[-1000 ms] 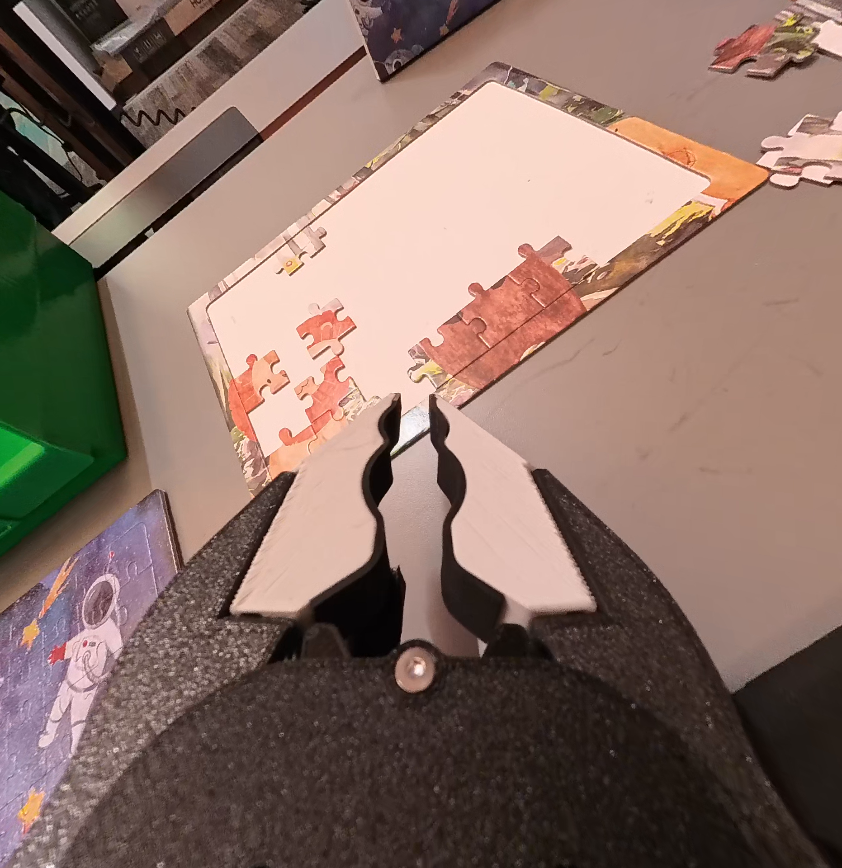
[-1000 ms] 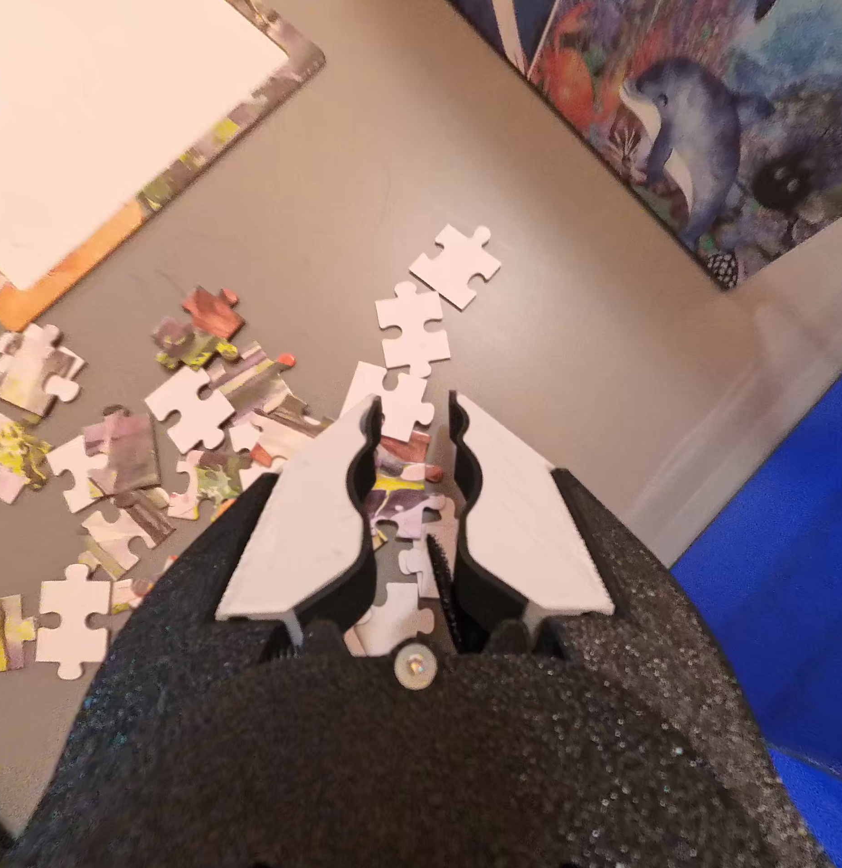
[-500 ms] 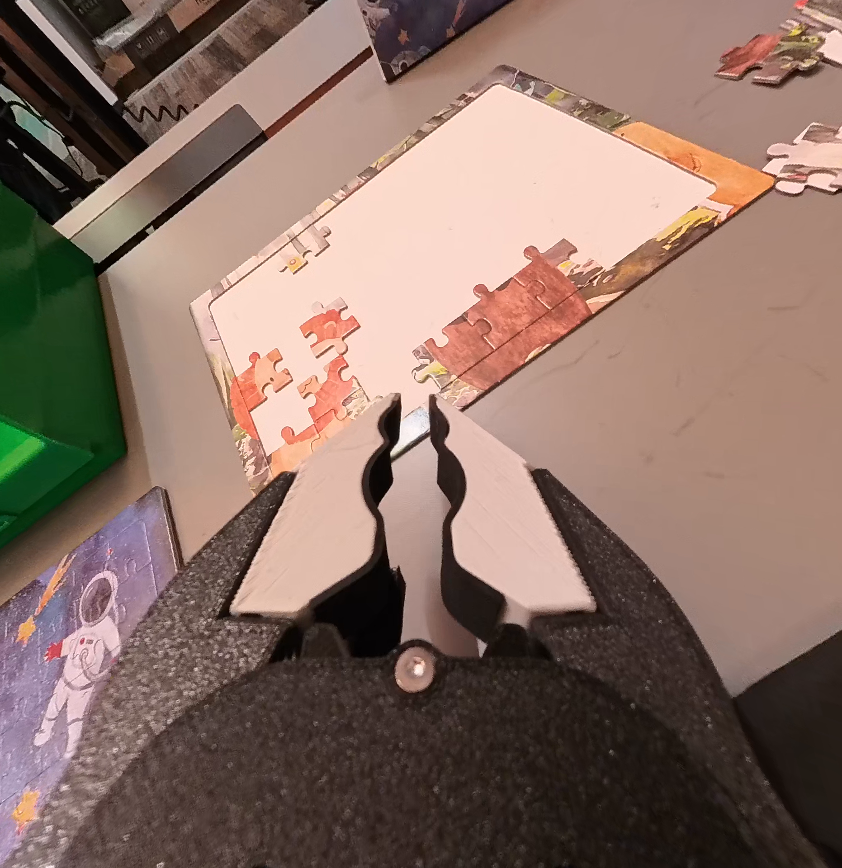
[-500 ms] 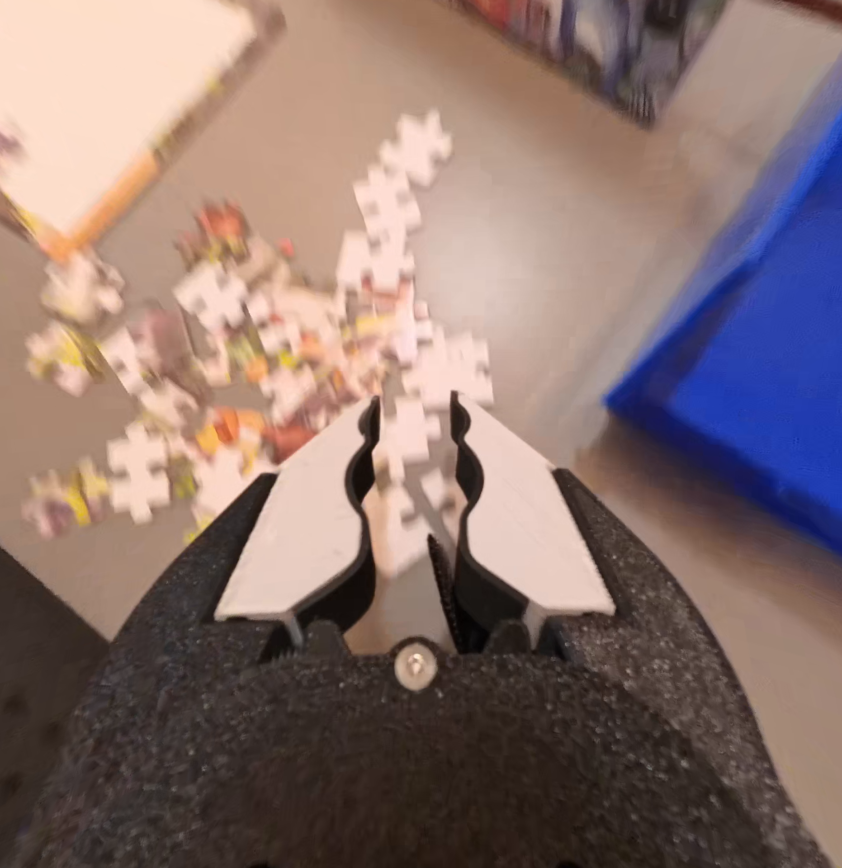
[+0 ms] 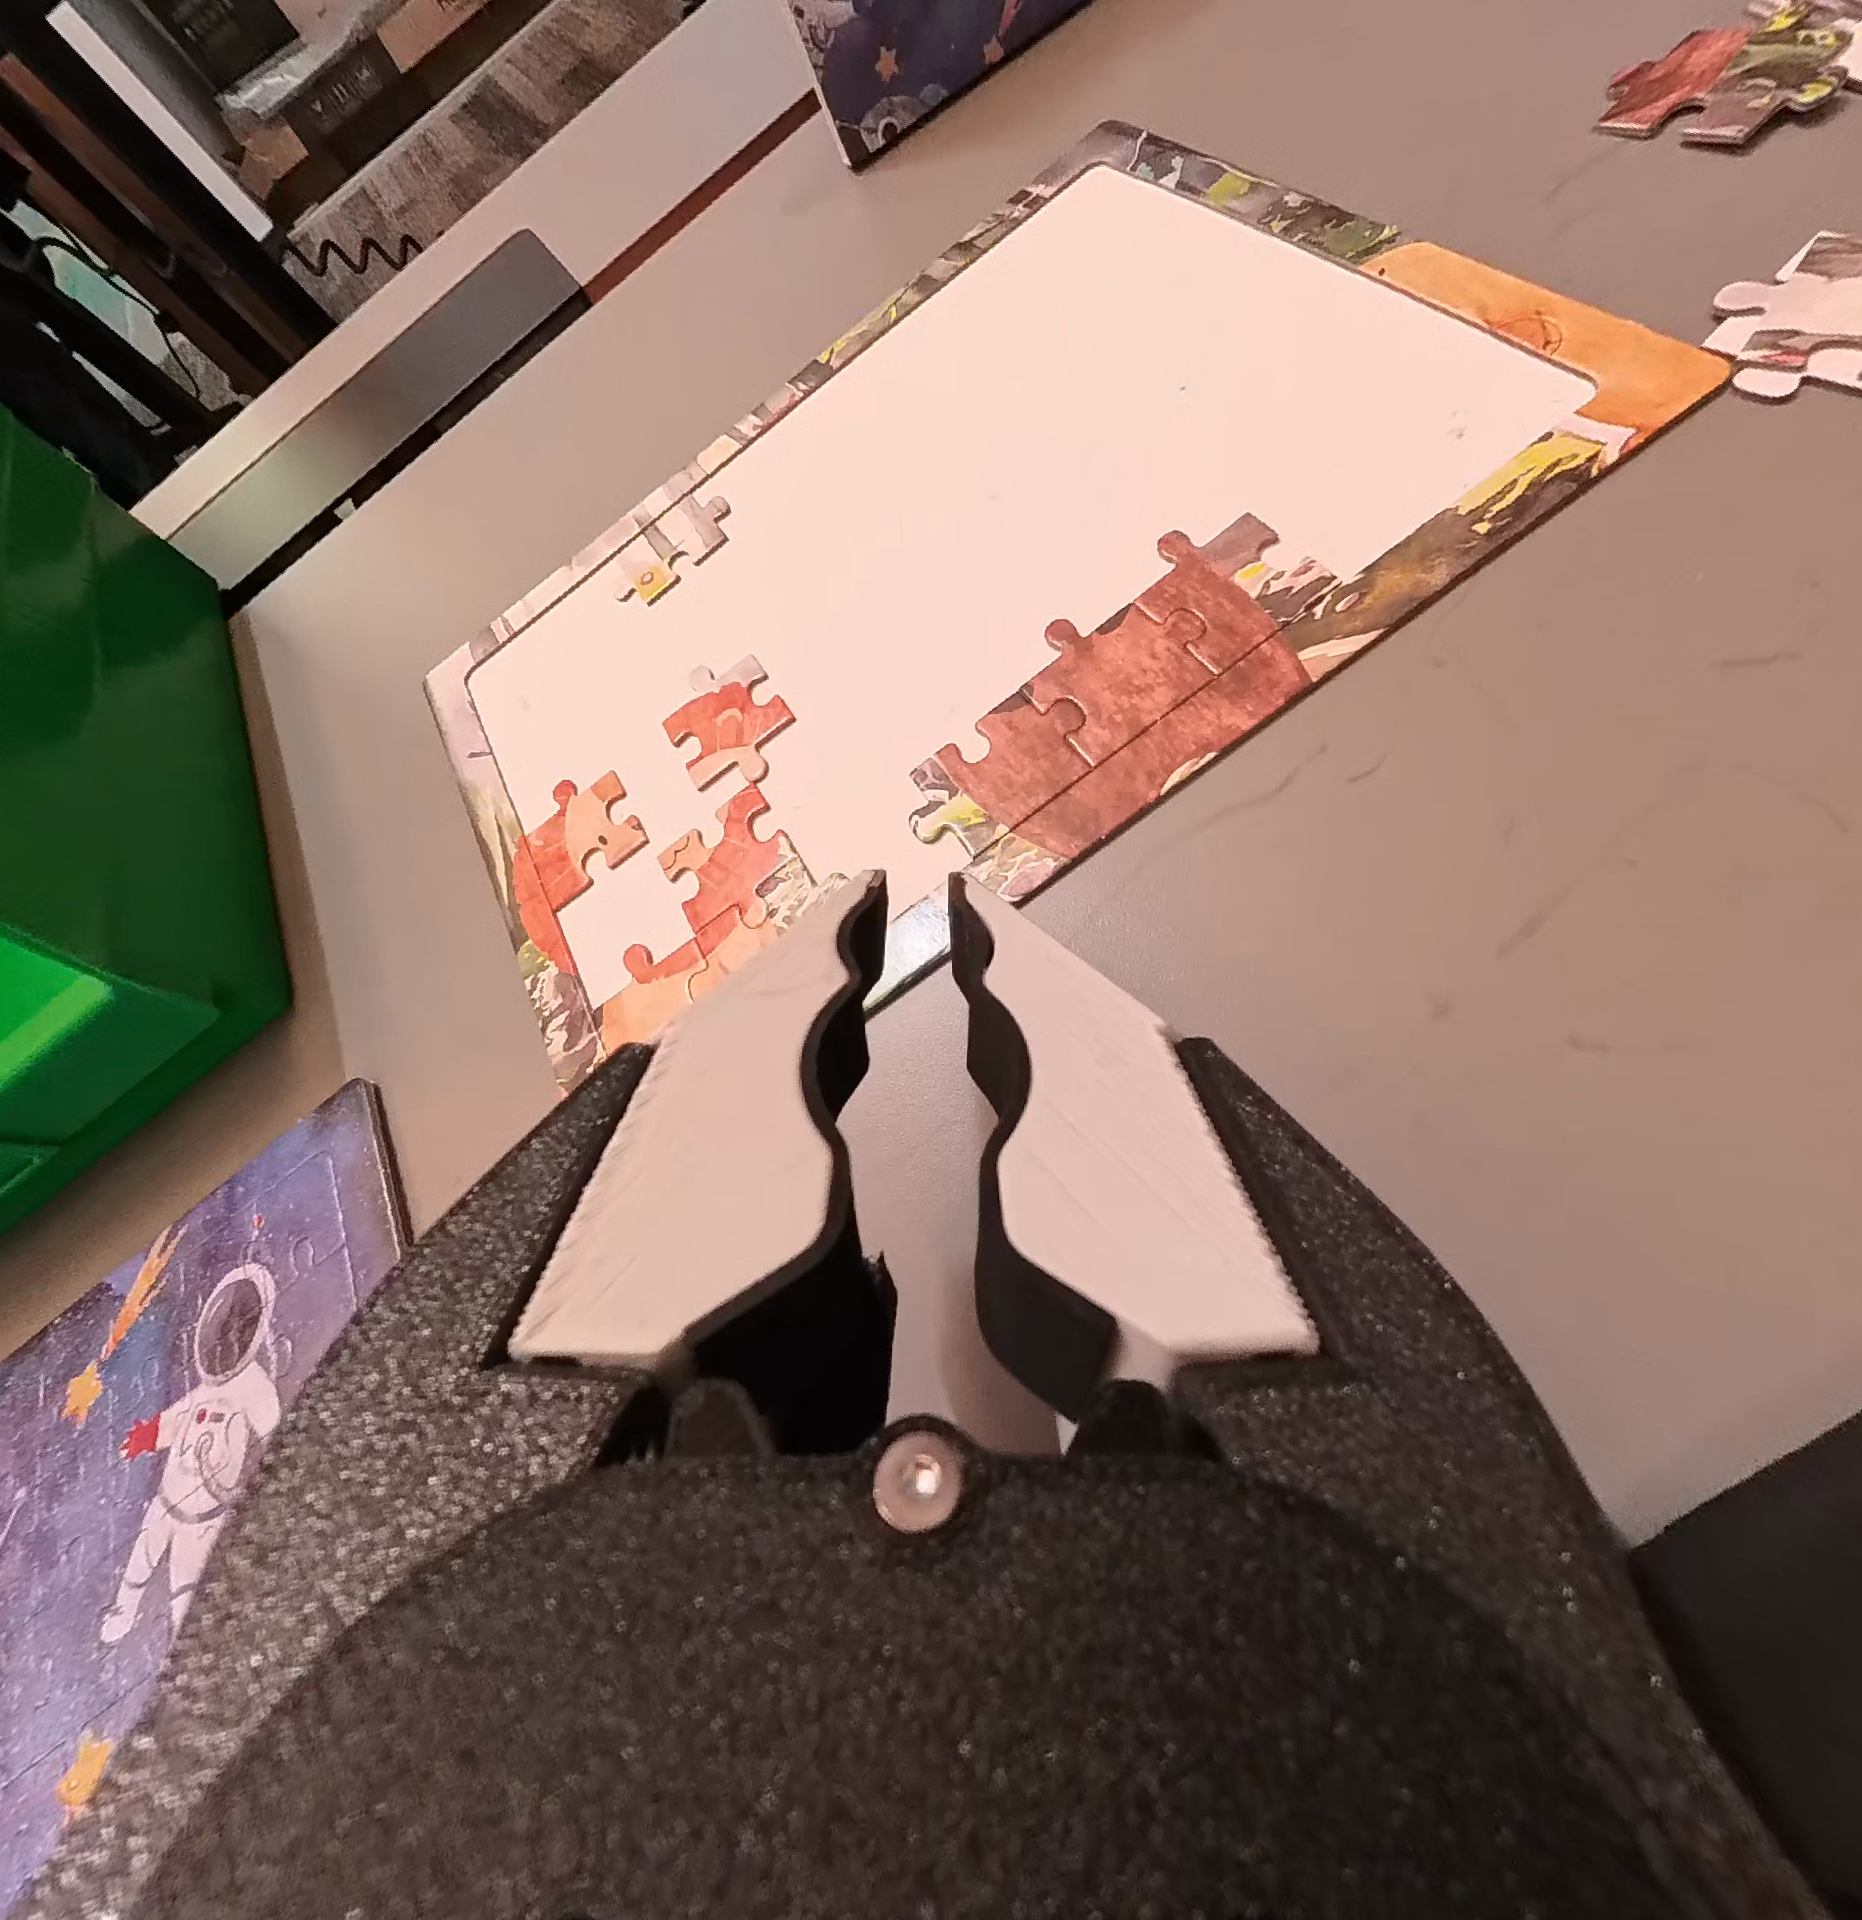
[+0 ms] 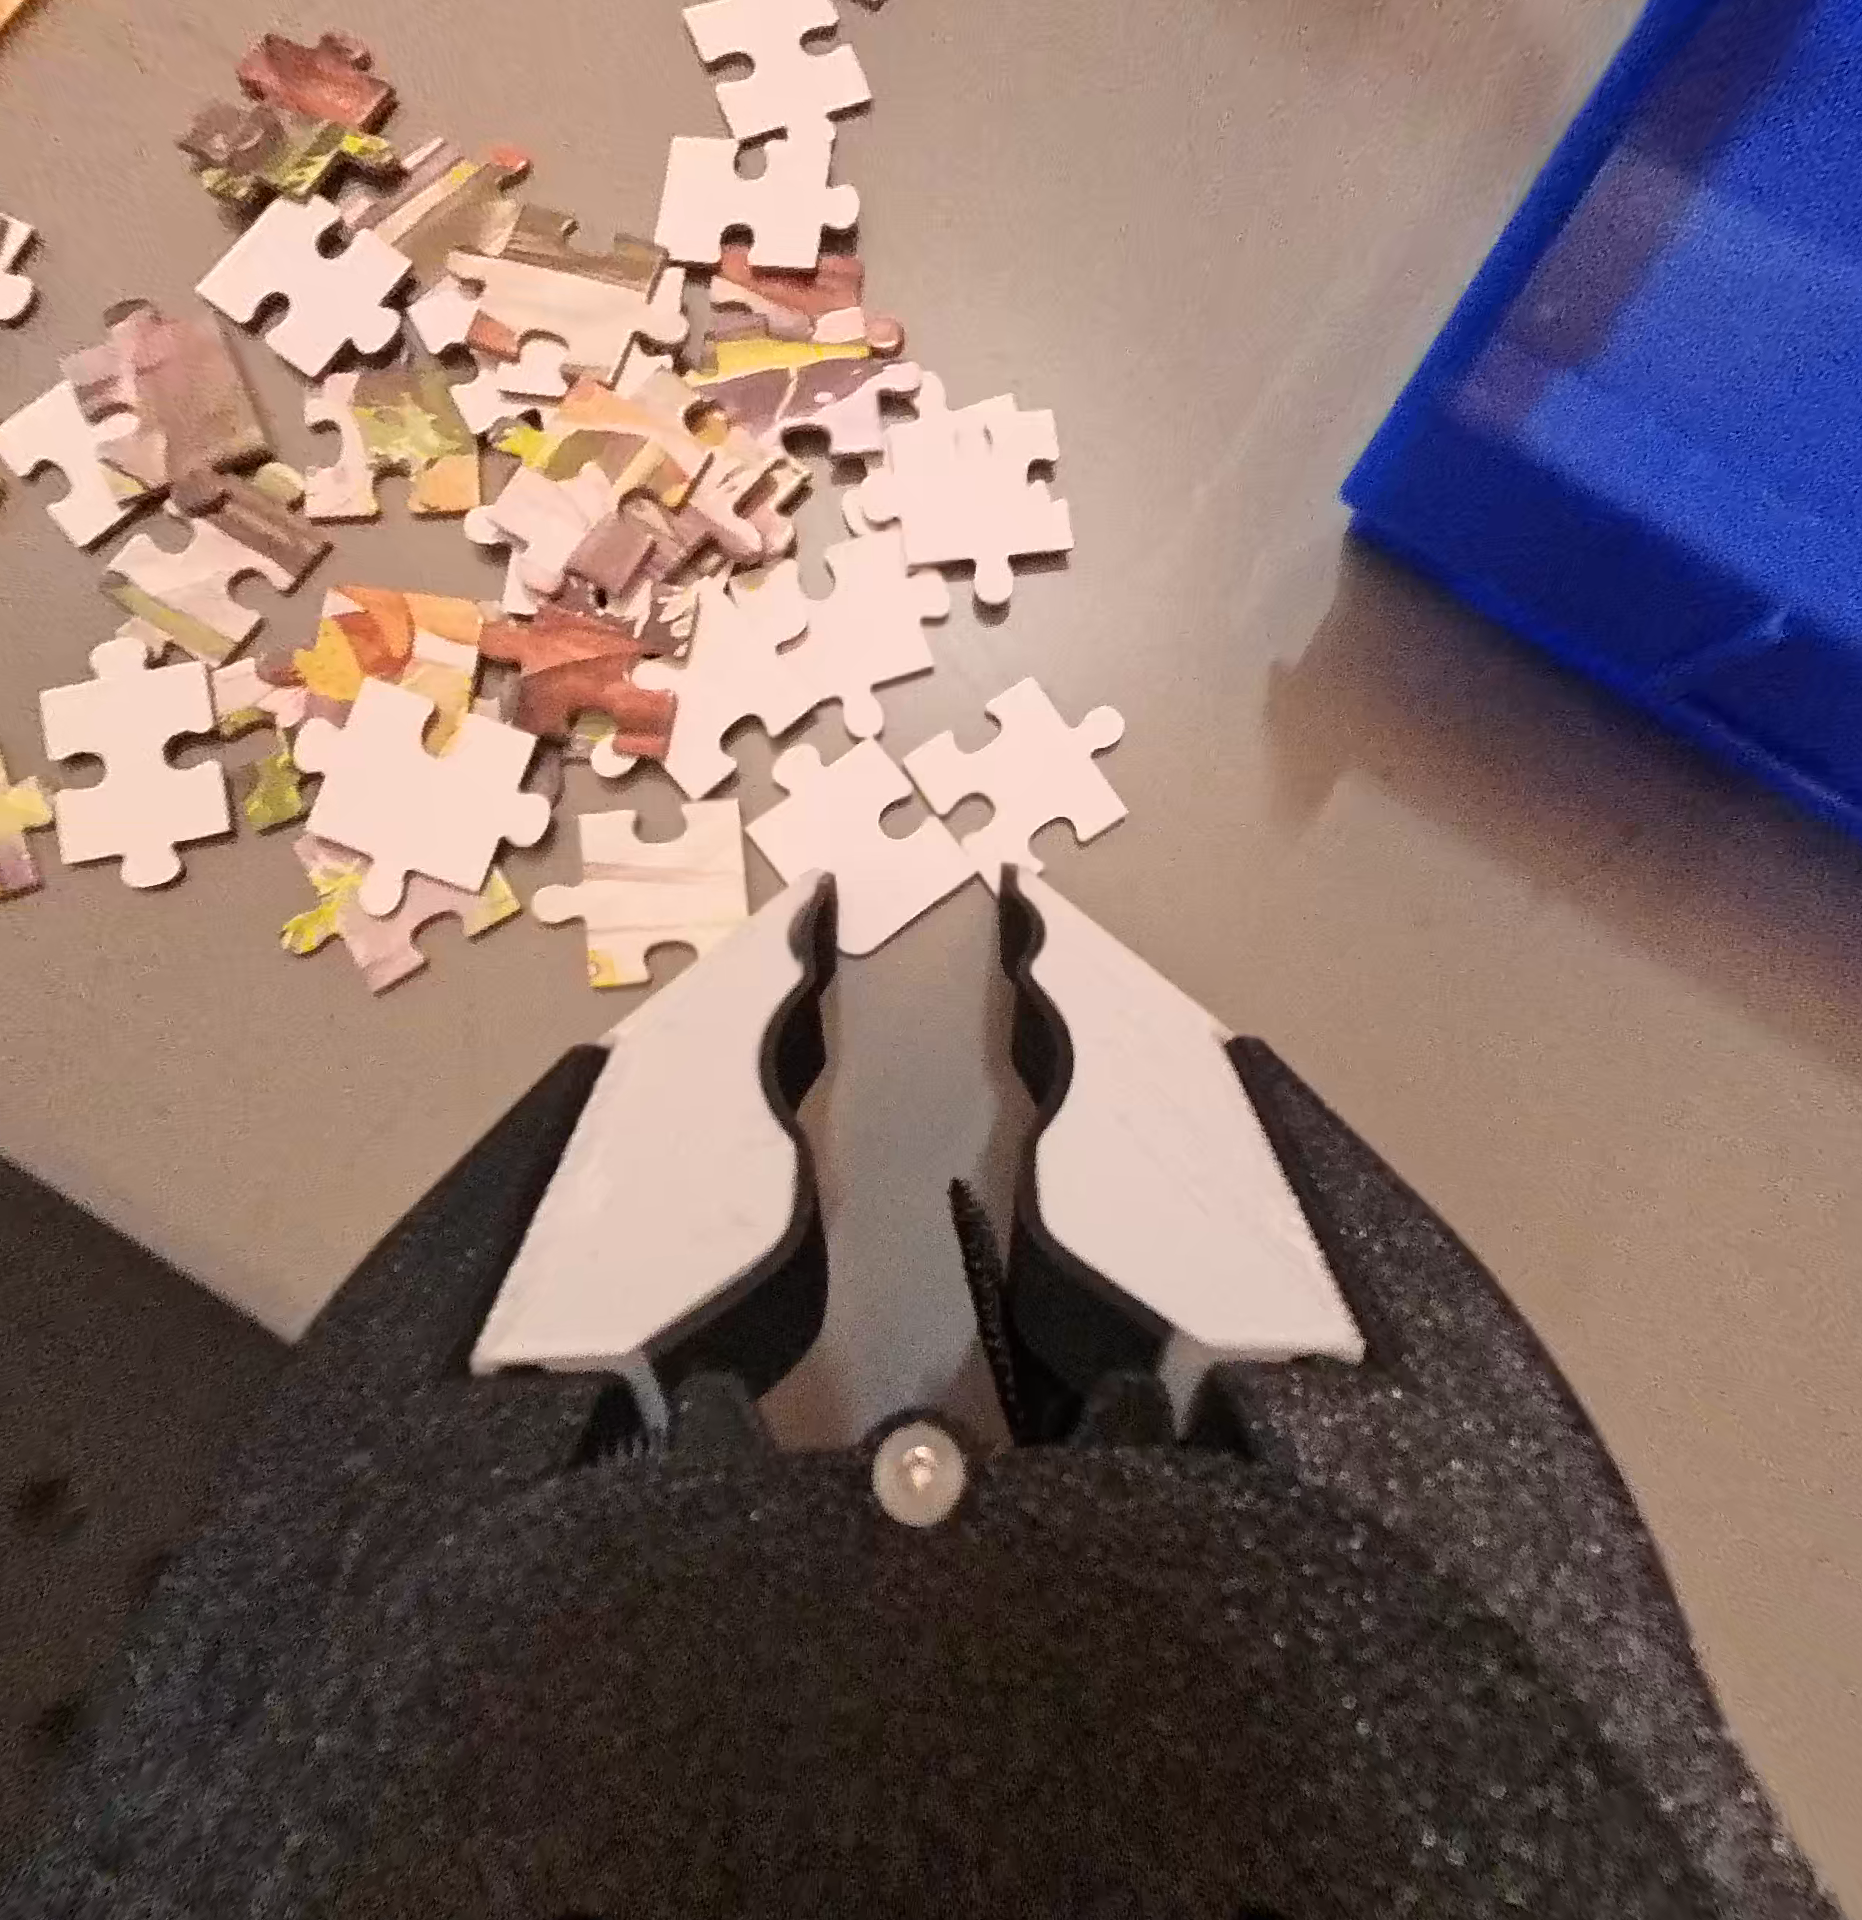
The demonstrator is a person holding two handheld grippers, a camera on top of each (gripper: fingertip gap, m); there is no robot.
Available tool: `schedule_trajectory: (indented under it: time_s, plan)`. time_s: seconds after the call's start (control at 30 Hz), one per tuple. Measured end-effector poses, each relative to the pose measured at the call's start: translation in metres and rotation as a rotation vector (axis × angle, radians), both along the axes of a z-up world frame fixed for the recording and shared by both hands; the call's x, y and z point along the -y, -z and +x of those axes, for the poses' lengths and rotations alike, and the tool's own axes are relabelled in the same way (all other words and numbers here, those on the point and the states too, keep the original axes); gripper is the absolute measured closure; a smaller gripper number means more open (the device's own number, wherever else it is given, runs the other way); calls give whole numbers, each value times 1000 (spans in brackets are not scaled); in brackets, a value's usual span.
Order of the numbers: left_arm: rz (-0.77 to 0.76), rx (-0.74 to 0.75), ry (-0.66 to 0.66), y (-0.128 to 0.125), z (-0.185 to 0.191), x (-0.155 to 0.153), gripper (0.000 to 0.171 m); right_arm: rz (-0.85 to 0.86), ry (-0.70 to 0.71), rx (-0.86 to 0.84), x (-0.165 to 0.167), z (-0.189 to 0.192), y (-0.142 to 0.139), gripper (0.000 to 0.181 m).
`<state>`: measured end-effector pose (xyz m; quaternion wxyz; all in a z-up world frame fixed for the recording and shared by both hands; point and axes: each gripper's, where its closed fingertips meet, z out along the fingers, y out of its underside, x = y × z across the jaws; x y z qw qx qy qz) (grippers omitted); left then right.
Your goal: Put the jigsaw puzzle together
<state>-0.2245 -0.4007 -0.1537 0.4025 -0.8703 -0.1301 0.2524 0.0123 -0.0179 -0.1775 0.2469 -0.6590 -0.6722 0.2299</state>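
The right gripper has been swung back over the near edge of the loose pieces — jaws spread, nothing held; a pick is judged imminent. The left gripper, slightly parted and empty, is kept at the puzzle tray's near corner.

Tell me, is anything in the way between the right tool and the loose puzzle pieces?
Nothing visible. The right tool is open and empty, and a white, face-down piece lies right at its tips, at the near edge of the pile. The blue bin stands off to the side.
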Motion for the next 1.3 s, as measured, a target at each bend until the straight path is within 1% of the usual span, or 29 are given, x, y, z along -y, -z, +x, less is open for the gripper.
schedule_trajectory:
  time_s: [0.17,0.2,0.23,0.27,0.3,0.37,0.4,0.47,0.53,0.63,0.67,0.77,0.8,0.9,0.97,1.0,1.17,1.23,1.3]
  plan:
    - [5,-10,5,-2,1,0,161,70,27,-27,-8,-6,-7,149]
    - [6,-10,5,-2,1,0,161,60,39,-46,-11,-8,-10,147]
    - [6,-9,5,-2,1,0,161,30,58,-63,-14,-12,-11,141]
    - [5,-8,5,-2,1,0,161,-10,86,-63,-18,-14,-9,135]
    - [5,-8,5,-2,1,0,160,-34,122,-58,-24,-16,-6,134]
    - [5,-11,5,-2,1,0,161,-51,156,-57,-31,-21,-1,136]
    - [5,-12,6,-2,1,0,161,-35,165,-61,-34,-24,1,141]
    - [4,-14,5,-2,1,0,160,-57,156,-68,-31,-26,2,142]
    - [3,-16,6,-2,1,0,160,-98,122,-49,-21,-22,2,133]
    - [1,-16,6,-2,1,0,160,-48,45,-26,-10,-10,-3,144]
    - [-1,-16,7,-1,1,0,160,-37,29,-12,-8,-6,-3,143]
    - [-6,-18,10,-1,2,-1,160,-87,-53,13,11,1,3,143]
    - [-8,-19,11,0,2,-1,160,-74,-59,2,10,1,4,143]
    - [-11,-20,12,0,2,-1,160,-97,-84,-15,15,1,4,132]
    - [-11,-20,13,0,2,-1,160,-54,-96,-9,13,1,5,136]
    - [-12,-20,13,0,2,-1,160,-35,-102,-12,13,0,5,136]
    - [-17,-24,14,1,3,-1,160,-38,-95,-11,12,-2,5,136]
    - [-20,-26,15,1,3,-1,161,-36,-97,-3,13,-1,5,143]
    - [-18,-28,14,0,3,-1,161,-31,-103,0,14,-2,5,145]
